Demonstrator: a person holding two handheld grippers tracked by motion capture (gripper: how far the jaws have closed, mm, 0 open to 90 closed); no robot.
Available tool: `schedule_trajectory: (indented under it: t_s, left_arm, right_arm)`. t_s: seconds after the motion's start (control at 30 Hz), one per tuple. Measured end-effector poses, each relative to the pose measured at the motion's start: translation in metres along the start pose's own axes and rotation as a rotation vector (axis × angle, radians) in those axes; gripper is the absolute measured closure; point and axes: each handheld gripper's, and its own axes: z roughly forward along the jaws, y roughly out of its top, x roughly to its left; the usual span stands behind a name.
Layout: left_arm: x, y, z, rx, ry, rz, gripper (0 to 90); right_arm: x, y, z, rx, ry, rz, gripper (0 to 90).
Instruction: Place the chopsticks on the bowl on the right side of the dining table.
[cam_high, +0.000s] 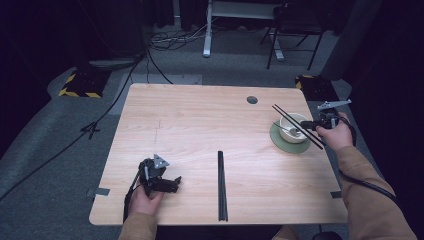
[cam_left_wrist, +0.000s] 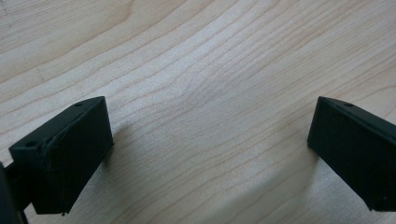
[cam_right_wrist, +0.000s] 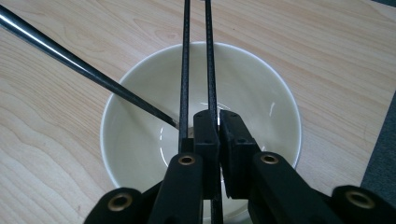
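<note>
Here, chopsticks (cam_right_wrist: 208, 56) over bowl (cam_right_wrist: 135, 154)

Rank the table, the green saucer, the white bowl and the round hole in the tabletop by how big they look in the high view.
1. table
2. green saucer, its rim showing around the bowl
3. white bowl, standing on the saucer
4. round hole, smallest

Bowl and saucer share one spot, so nearness does not skew that pair.

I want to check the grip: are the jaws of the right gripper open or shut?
Shut. In the right gripper view, the right gripper has its jaws pressed together on the black chopsticks, held over the white bowl.
</note>
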Motion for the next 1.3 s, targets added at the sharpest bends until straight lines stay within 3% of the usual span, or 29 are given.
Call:
schedule_trajectory:
  t_s: [0.13,0.3,0.4,0.67,0.83,0.93,1.0,1.3]
  left_arm:
    - [0.0,0.0,0.0,0.001,-0.002,-0.001,0.3]
    - [0.0,0.0,0.0,-0.002,0.0,-0.002,0.3]
    - [0.0,0.0,0.0,-0.002,0.001,0.0,0.3]
    - [0.0,0.0,0.0,0.0,0.0,0.0,0.3]
    - [0.0,0.0,0.0,-0.002,0.001,0.0,0.3]
    - [0.0,0.0,0.0,-0.002,-0.001,-0.002,0.3]
    - [0.0,0.0,0.0,0.001,-0.001,0.0,0.3]
    - [0.0,0.001,0.0,0.005,-0.003,0.0,0.2]
  right_arm:
    - [-0.001,0.0,0.0,-0.007,-0.01,0.001,77.0]
    - [0.004,0.004,-0.003,-0.058,-0.015,0.02,63.8]
    - [0.013,0.009,0.003,-0.048,-0.019,-0.01,57.5]
    - [0.02,0.009,0.019,0.015,-0.05,-0.048,64.6]
    - [0.024,0.01,0.024,0.036,-0.035,-0.101,77.5]
    - [0.027,0.011,0.025,0.034,-0.024,-0.113,73.3]
    - [0.029,0.01,0.02,0.012,-0.043,-0.096,62.4]
    - [0.033,-0.001,-0.006,-0.038,-0.094,-0.079,51.6]
